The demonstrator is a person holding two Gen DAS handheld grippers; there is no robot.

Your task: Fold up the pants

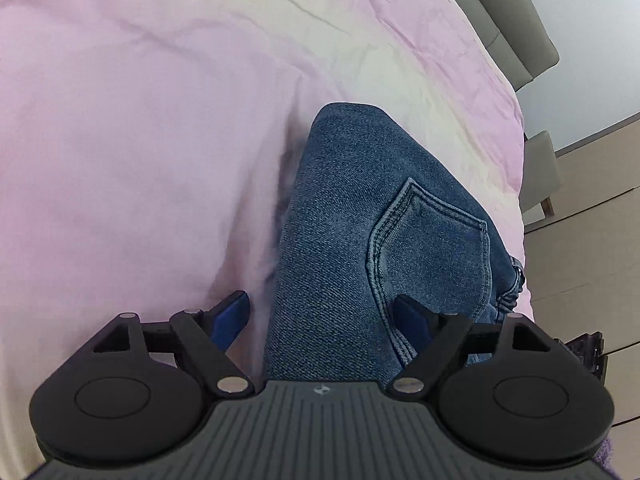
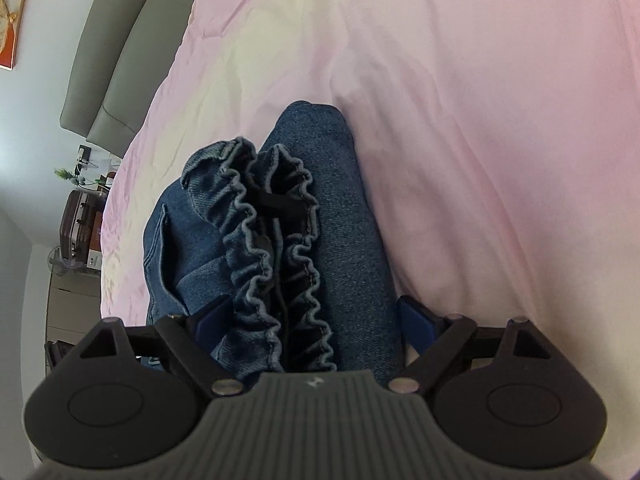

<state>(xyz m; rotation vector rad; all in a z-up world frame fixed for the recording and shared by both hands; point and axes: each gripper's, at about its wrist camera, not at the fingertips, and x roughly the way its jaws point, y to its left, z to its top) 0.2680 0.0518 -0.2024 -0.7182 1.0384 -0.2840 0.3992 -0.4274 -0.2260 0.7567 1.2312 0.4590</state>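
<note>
Blue denim pants (image 1: 360, 216) lie folded on a pink bedsheet (image 1: 140, 120). In the left wrist view a back pocket (image 1: 436, 240) faces up. My left gripper (image 1: 324, 312) is open, its blue-padded fingers (image 1: 232, 316) straddling the folded denim close to the camera. In the right wrist view the pants (image 2: 344, 232) show their ruffled elastic waistband (image 2: 260, 240) with a black drawstring. My right gripper (image 2: 316, 320) is open, one finger on each side of the waistband end.
The pink sheet (image 2: 480, 120) spreads wide around the pants. A grey headboard (image 1: 516, 20) stands at the bed's edge, also in the right wrist view (image 2: 108, 72). A suitcase (image 2: 78, 220) and a small table stand beyond the bed. Wooden floor (image 1: 592, 208) shows at right.
</note>
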